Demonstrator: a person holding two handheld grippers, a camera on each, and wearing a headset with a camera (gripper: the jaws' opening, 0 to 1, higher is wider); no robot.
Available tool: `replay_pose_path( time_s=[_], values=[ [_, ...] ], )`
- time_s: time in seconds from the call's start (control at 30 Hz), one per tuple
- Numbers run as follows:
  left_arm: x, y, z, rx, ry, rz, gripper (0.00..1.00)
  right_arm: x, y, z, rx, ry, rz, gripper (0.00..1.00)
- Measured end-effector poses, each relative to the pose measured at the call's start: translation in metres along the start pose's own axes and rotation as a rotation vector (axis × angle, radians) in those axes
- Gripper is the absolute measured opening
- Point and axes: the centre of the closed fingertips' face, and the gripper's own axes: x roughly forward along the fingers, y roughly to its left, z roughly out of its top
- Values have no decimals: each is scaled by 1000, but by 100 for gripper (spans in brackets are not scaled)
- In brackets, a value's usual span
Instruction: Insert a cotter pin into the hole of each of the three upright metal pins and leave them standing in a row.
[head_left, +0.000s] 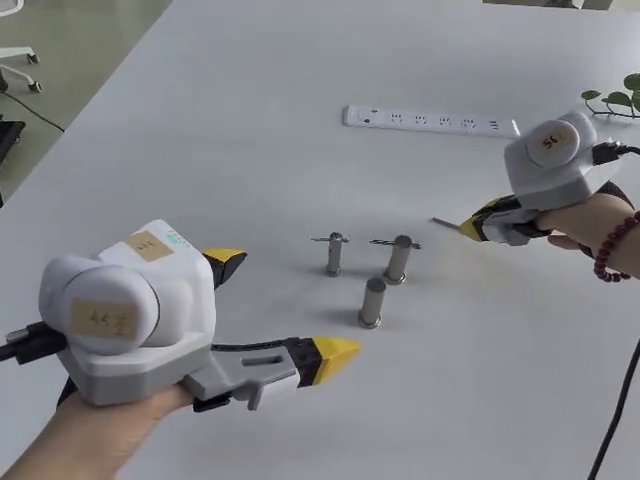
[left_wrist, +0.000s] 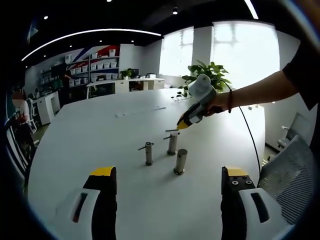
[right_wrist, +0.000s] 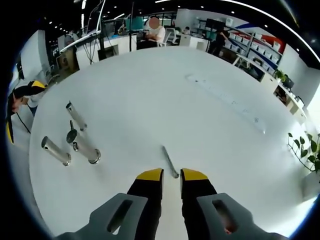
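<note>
Counting two of three done: back-left pin (head_left: 335, 253) and back-right pin (head_left: 398, 258) cottered, front pin (head_left: 372, 302) bare, all upright on the table (head_left: 200, 150) in a triangle, not a row; third cotter pin (head_left: 446, 223) clamped in right gripper (head_left: 470, 228), left gripper (head_left: 283, 305) spread wide, empty.

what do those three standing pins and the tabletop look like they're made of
The upright pins: probably steel, with a dull grey satin finish and soft highlights down the cylinders. The tabletop: smooth matte white, perhaps laminate or painted board; its look doesn't settle which.
</note>
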Motion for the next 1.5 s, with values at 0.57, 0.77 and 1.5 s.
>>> replay_pose_path(
  time_s=[0.57, 0.77, 1.5],
  values=[
    [-1, 7, -9, -10, 23, 18, 84, 19, -5, -6, 55, 9, 59, 1],
    [-1, 8, -10, -8, 30, 18, 84, 17, 2, -4, 49, 24, 69, 0],
    [1, 6, -9, -8, 43, 2, 82, 9, -3, 7, -19, 0, 20, 0]
  ],
)
